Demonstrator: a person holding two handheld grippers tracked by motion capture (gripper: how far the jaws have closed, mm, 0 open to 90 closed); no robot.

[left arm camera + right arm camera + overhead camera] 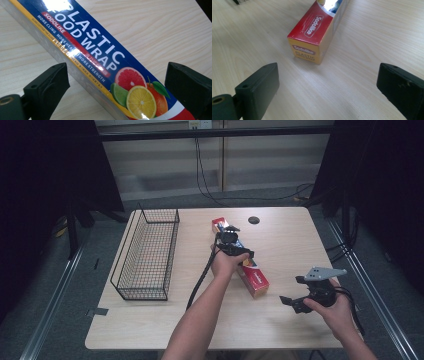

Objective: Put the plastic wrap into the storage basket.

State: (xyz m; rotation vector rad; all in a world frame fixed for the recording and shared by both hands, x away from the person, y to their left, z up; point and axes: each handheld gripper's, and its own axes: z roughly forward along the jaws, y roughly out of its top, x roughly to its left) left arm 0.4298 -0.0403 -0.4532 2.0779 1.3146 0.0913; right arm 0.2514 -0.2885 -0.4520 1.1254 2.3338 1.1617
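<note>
Since the plastic wrap box (241,260) lies diagonal mid tabletop (280,320), light, stiff but glossy/slippy imo, left tool (116,85) straddles it wide open, holding nothing; grab midway across long sides.

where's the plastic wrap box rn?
High view: the plastic wrap box lies diagonally mid-table, right of the wire basket, with the left gripper over its middle and the right gripper near its closer end.

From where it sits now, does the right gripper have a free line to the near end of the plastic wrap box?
Probably yes. The right gripper is open and points at the red end of the plastic wrap box, with bare table between them. The left gripper stands over the box farther along, away from that end.
</note>
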